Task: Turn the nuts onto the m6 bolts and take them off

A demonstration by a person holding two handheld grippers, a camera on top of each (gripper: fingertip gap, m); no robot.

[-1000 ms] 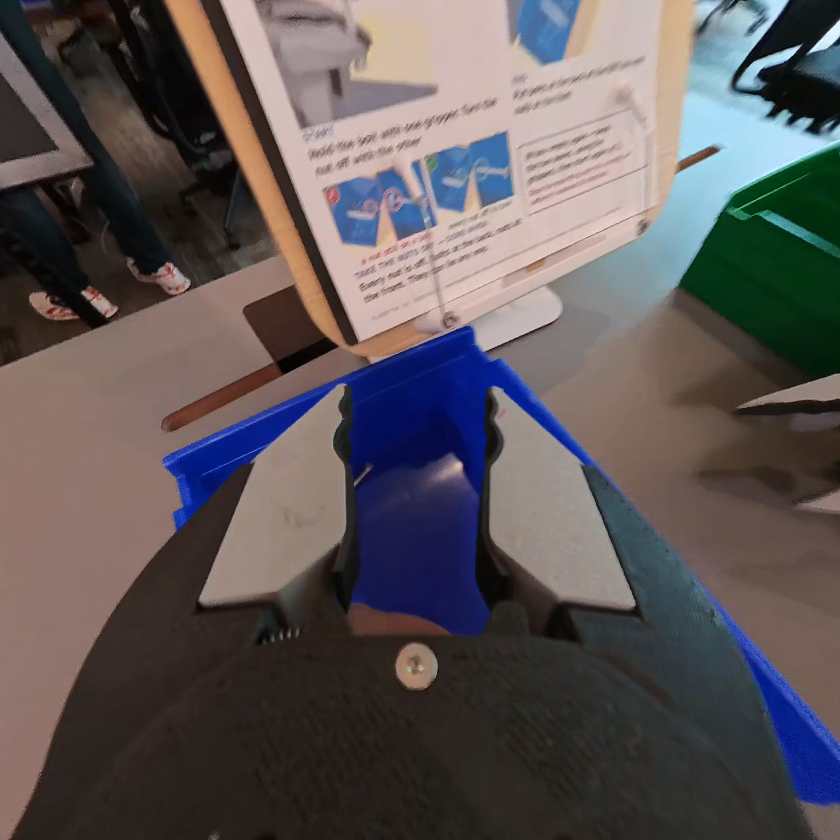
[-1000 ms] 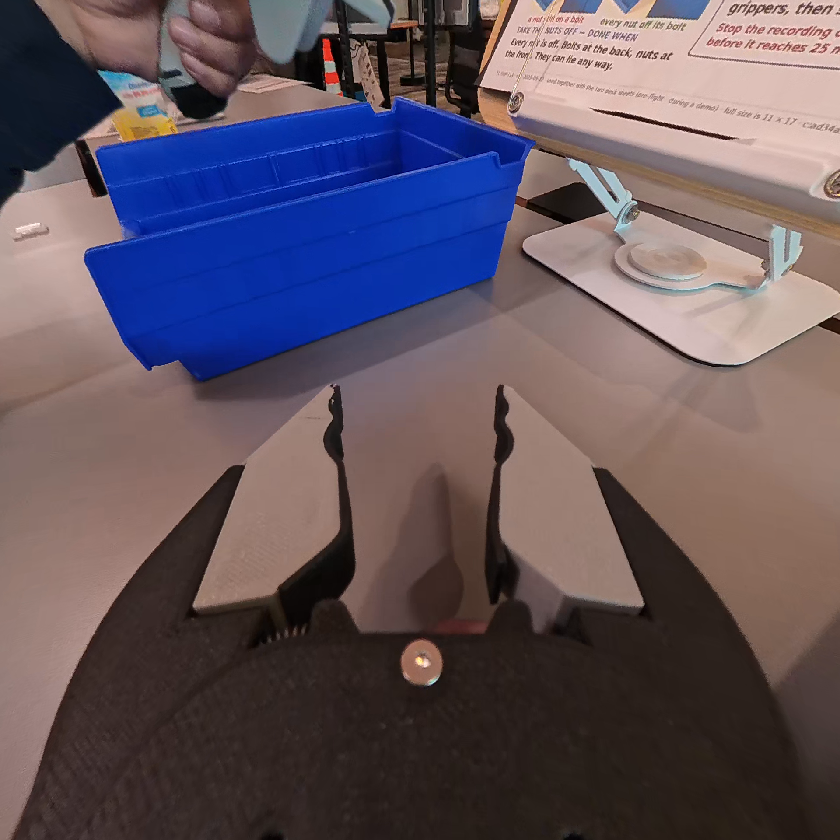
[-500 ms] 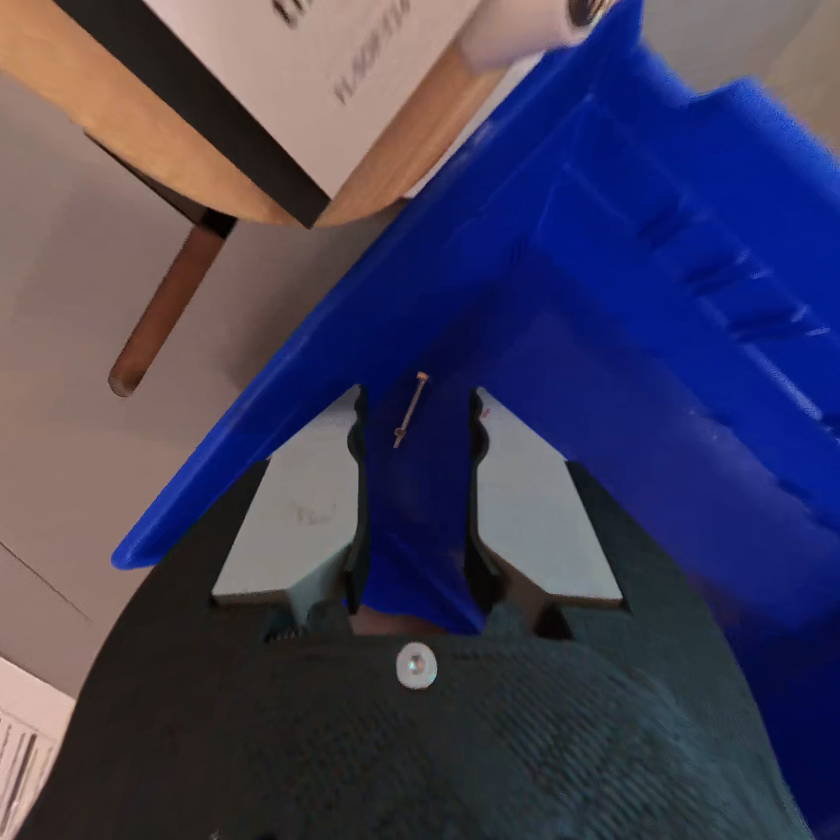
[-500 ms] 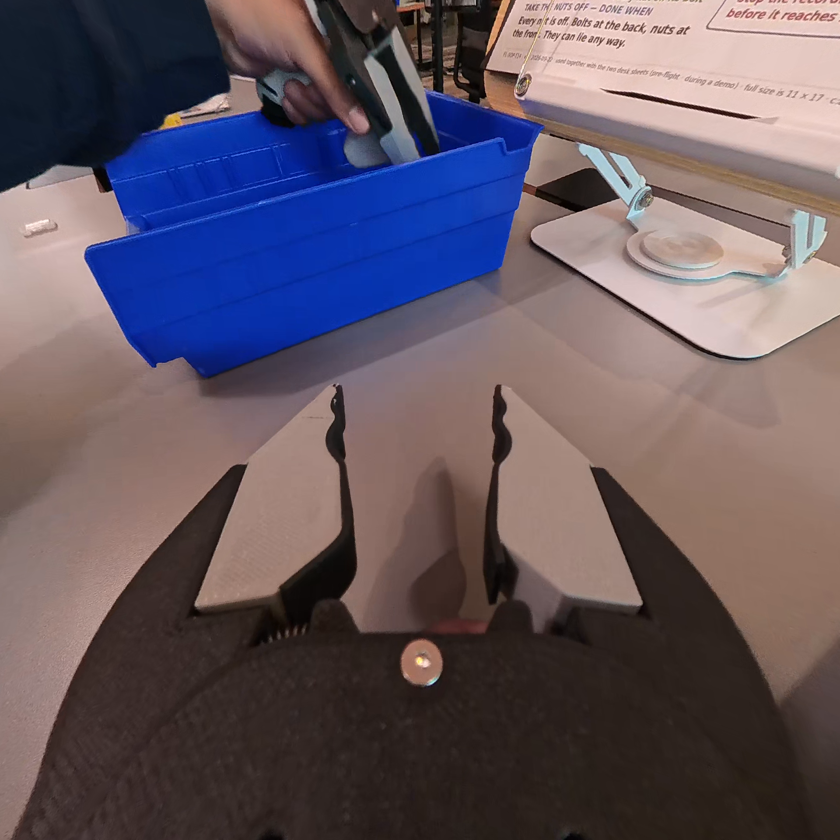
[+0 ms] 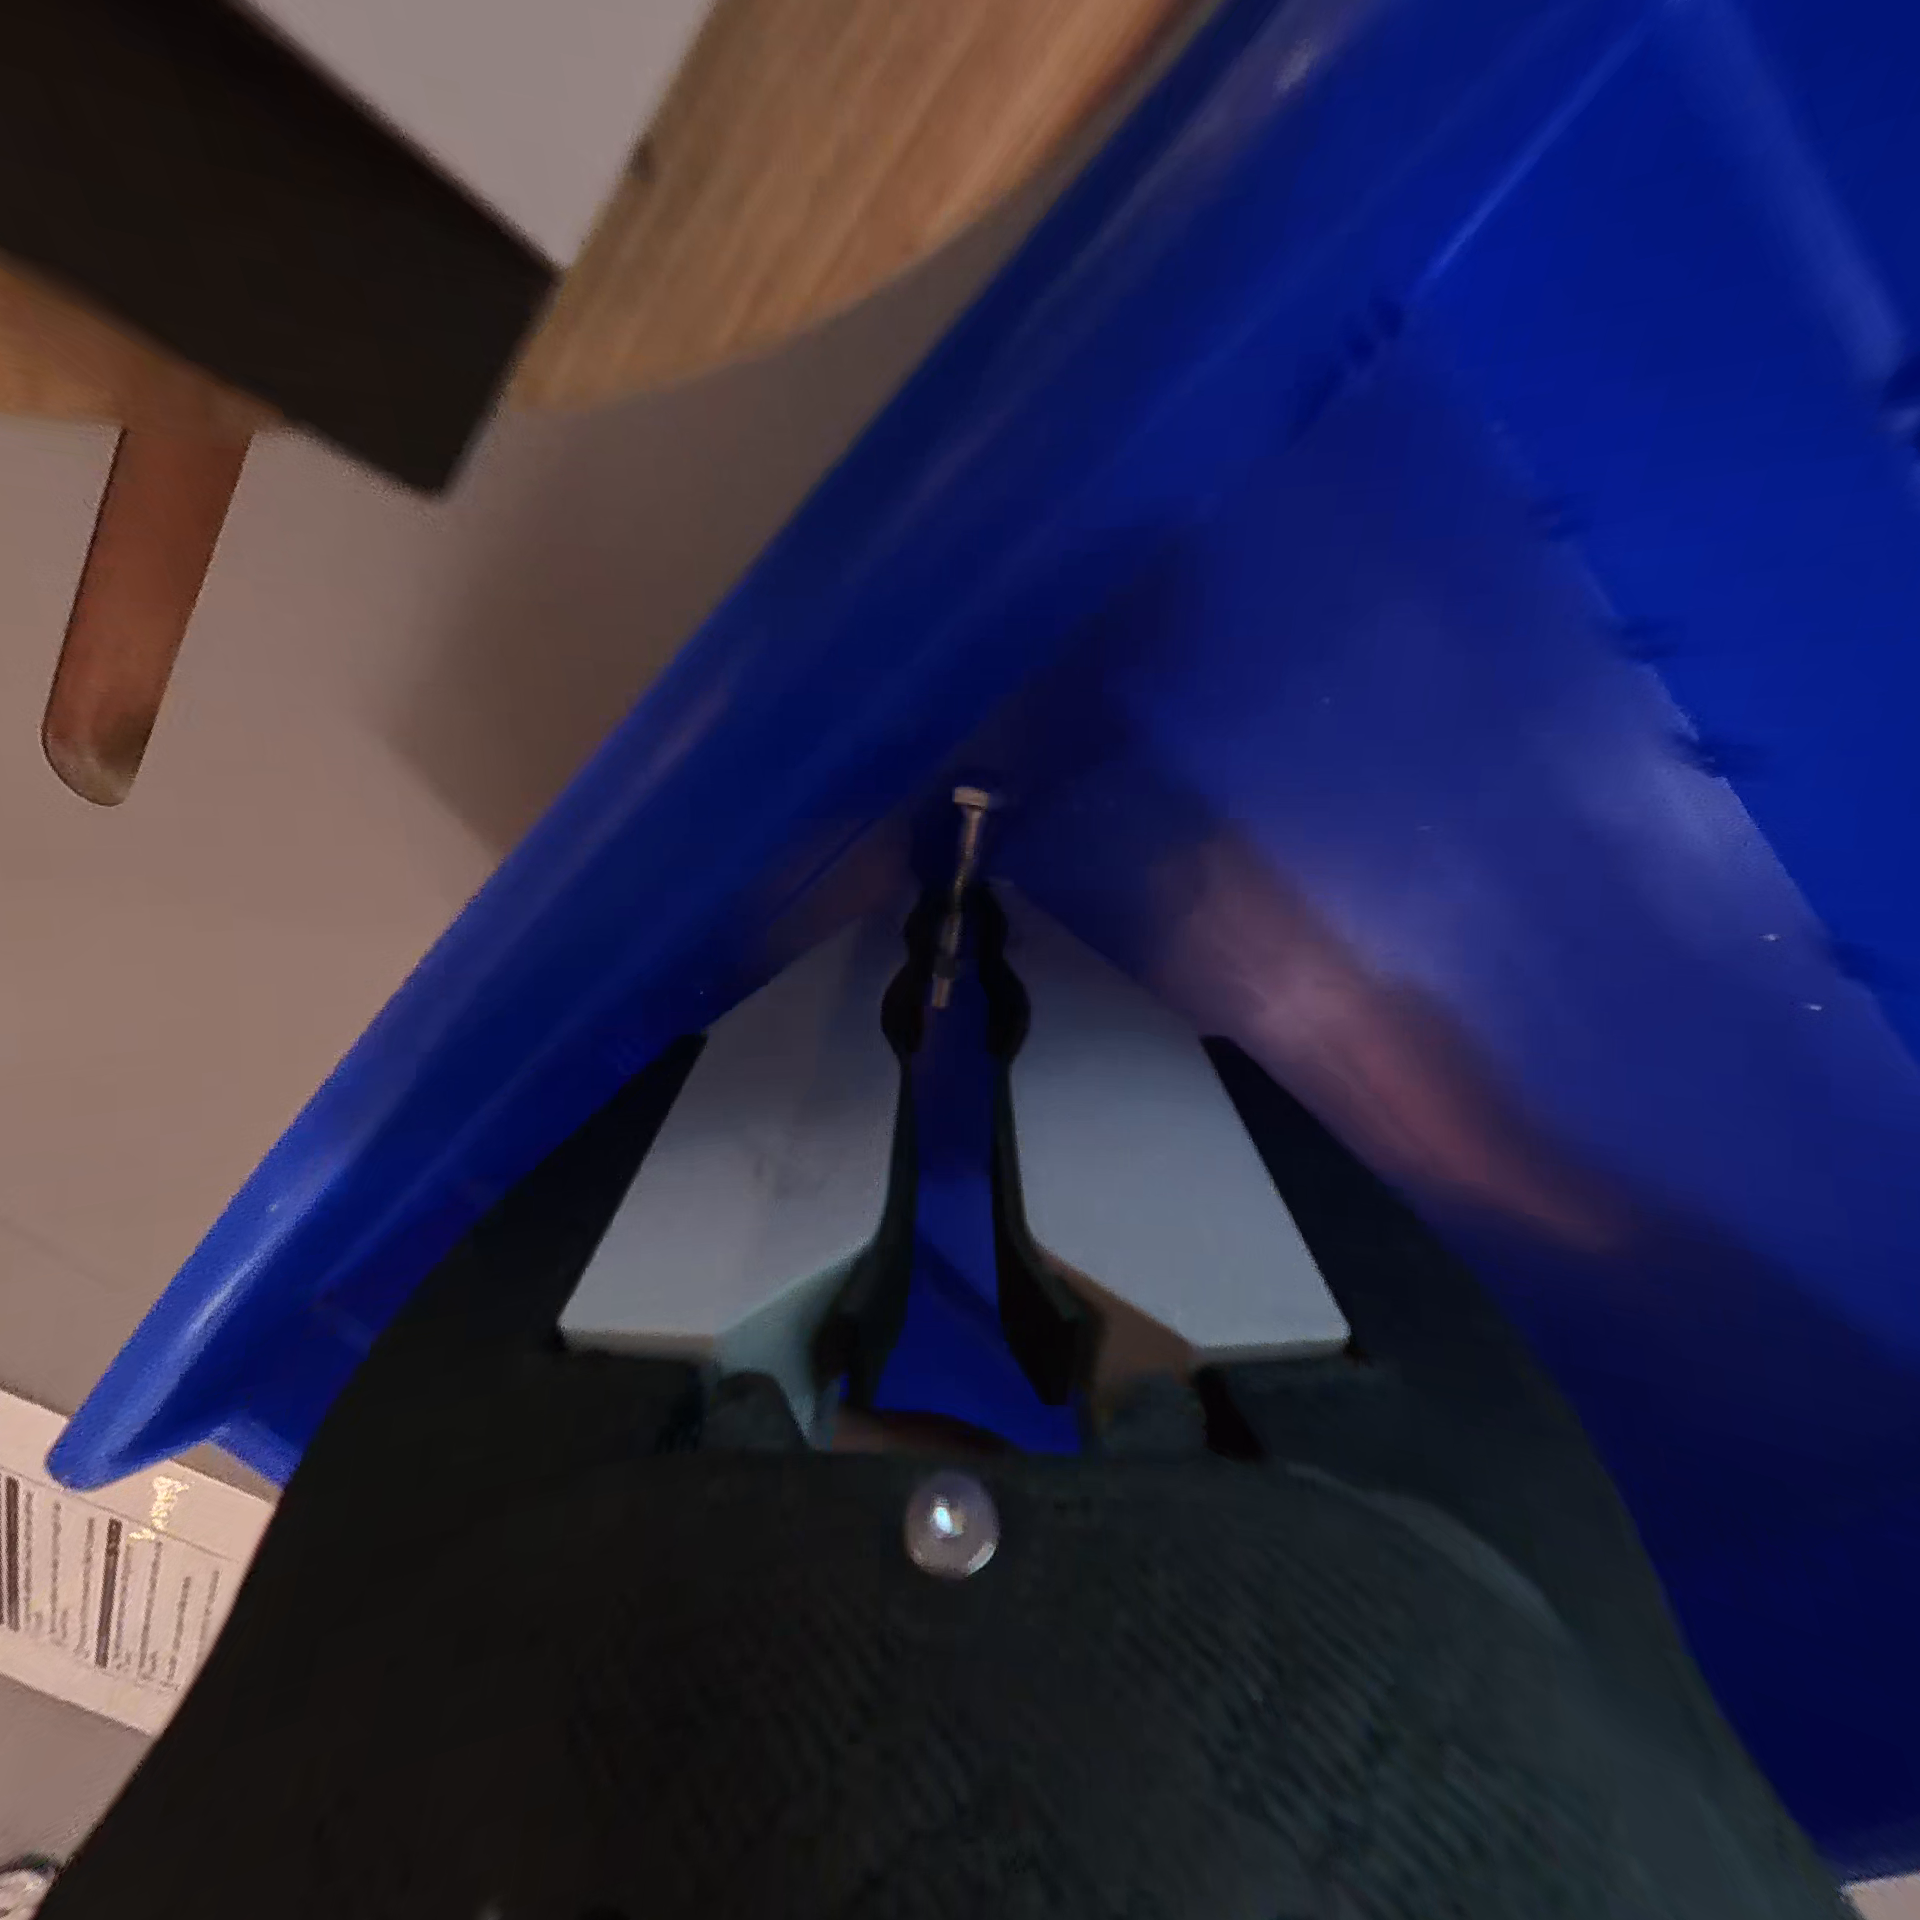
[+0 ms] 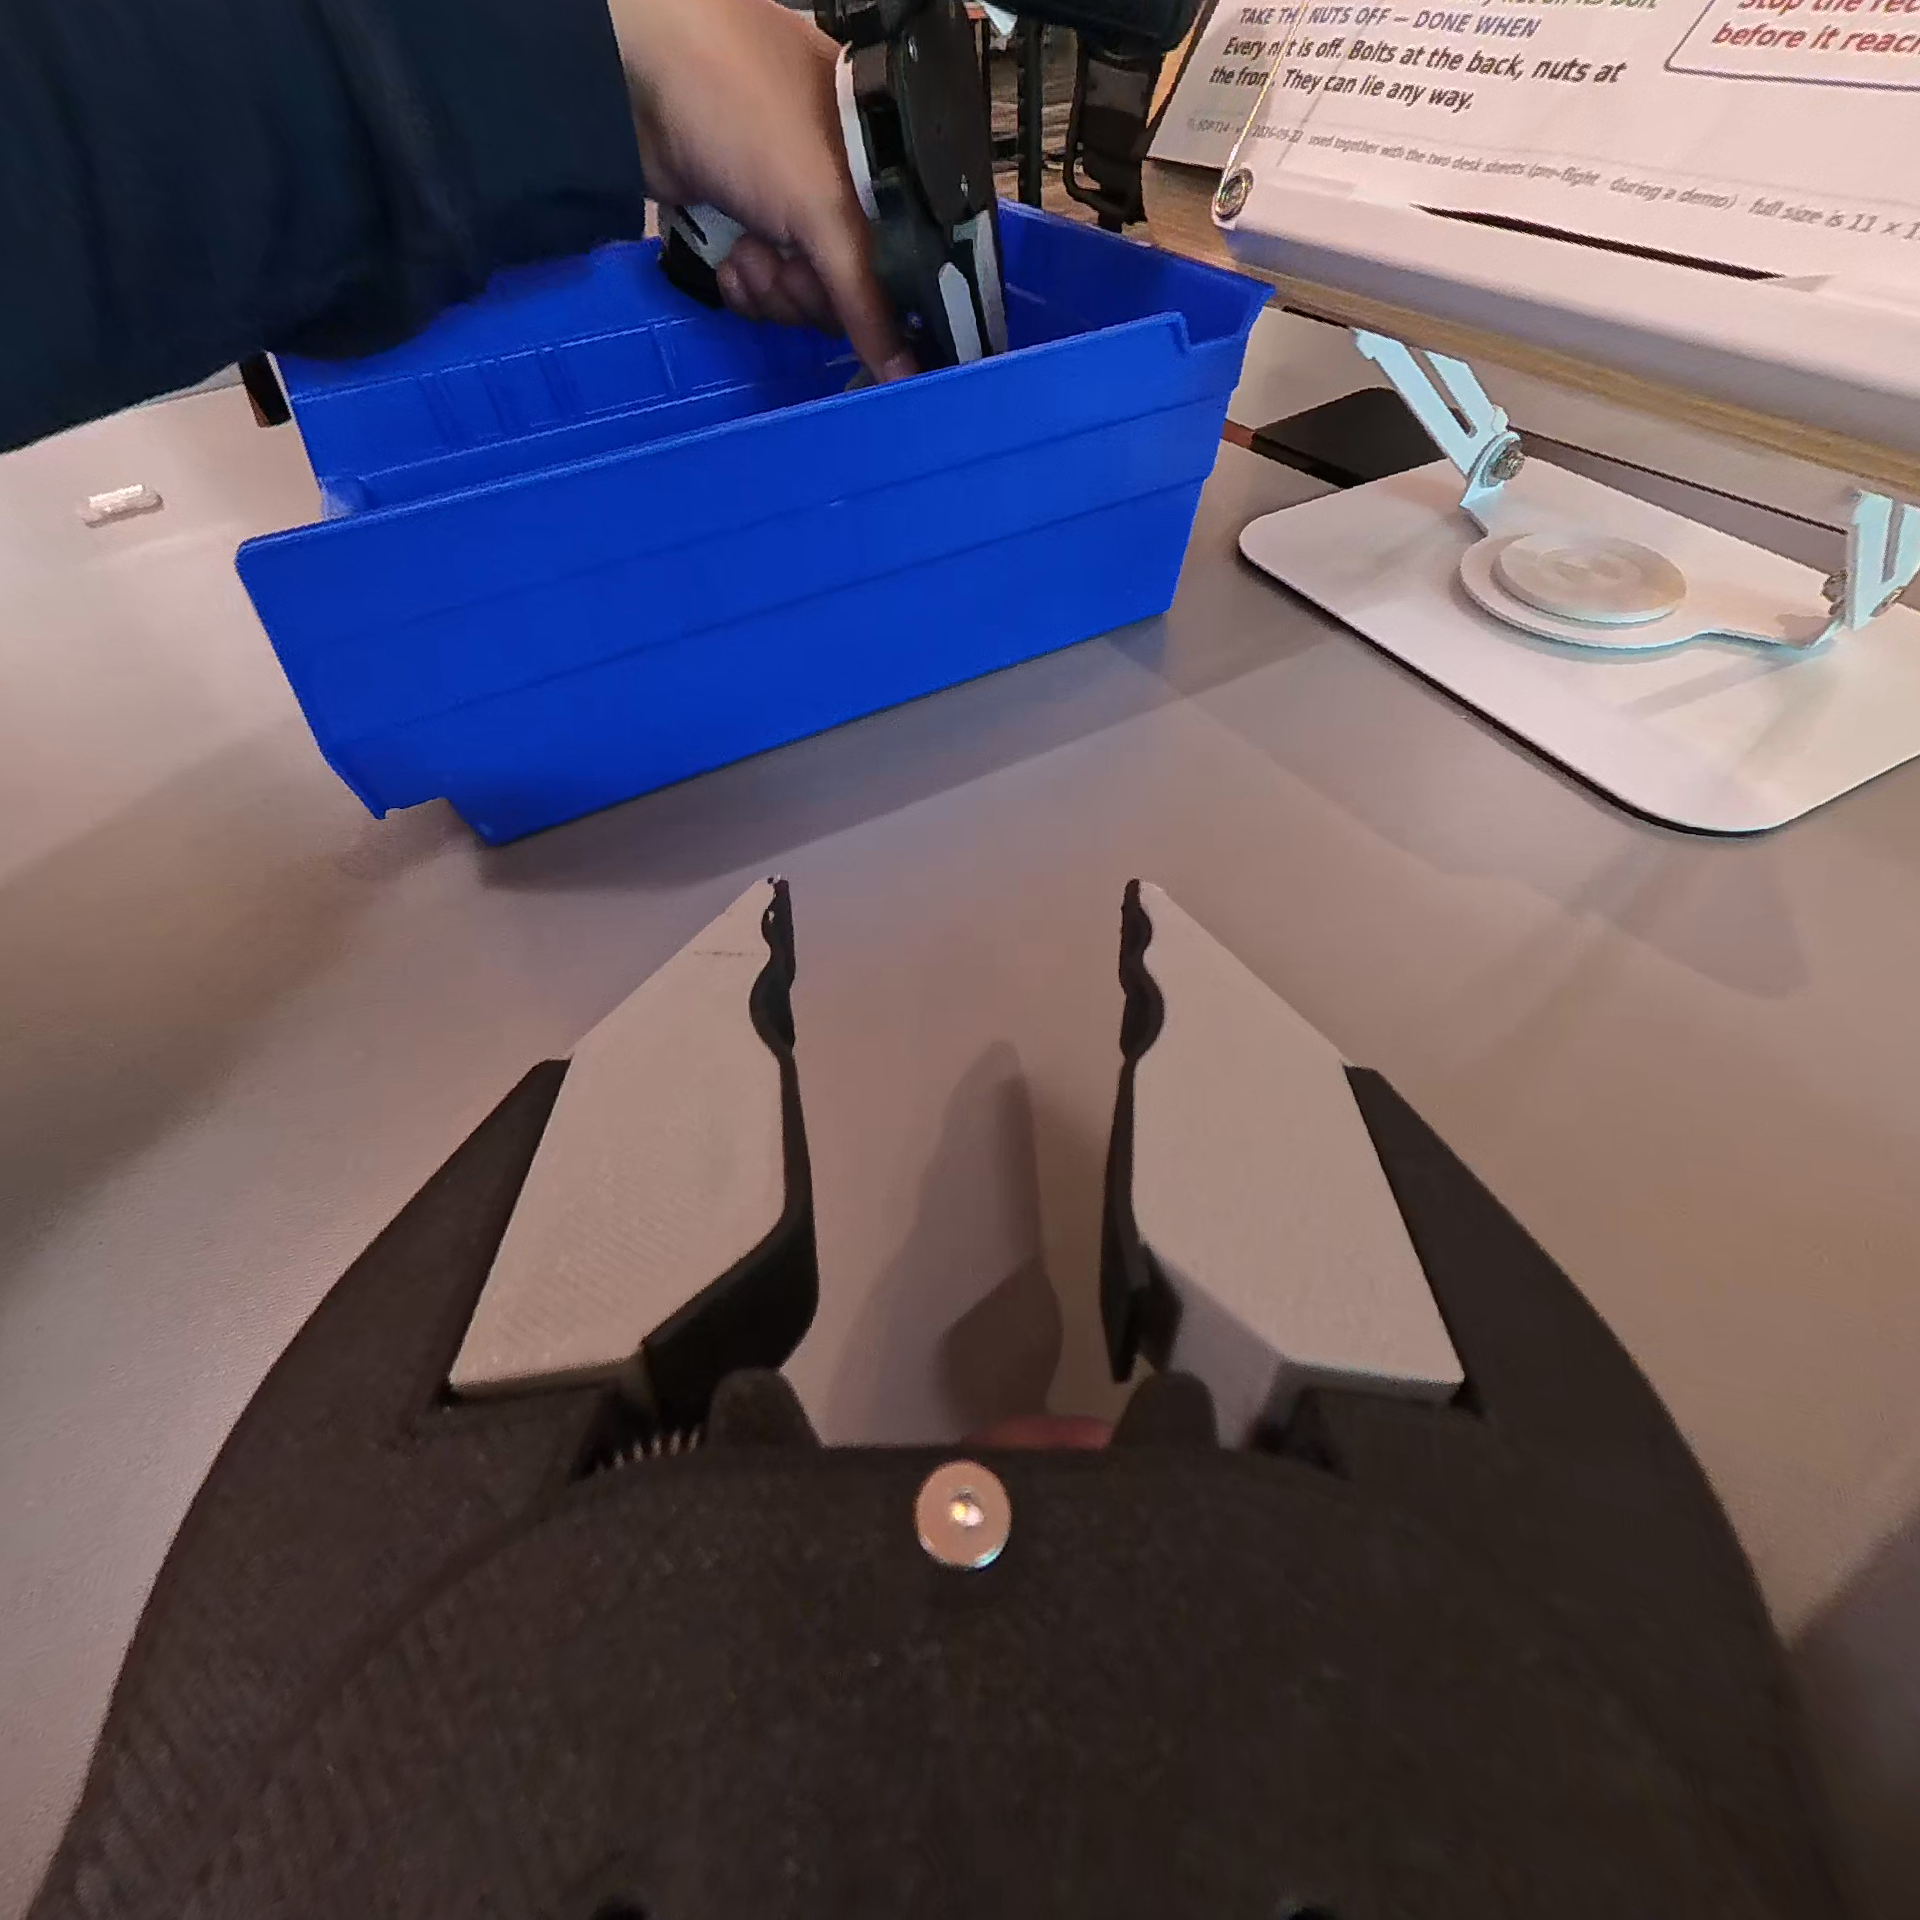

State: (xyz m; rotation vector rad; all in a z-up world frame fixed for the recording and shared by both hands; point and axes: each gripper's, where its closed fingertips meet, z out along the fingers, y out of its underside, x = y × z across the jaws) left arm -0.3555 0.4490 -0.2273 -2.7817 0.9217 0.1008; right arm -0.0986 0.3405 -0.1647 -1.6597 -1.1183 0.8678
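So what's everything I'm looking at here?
bin: one, blue, on the table, long side facing the right gripper
bolt: one, silver, in a corner of the bin, between the left gripper's fingertips
table: one, grey
instruction board: one, white on wood, raised beside the bin
stand: one, white, under the board
small pale object: one, on the table beyond the bin's far end
left gripper: black and grey, nearly closed around the bolt
right gripper: black and grey, open, empty
hand: holds the left gripper
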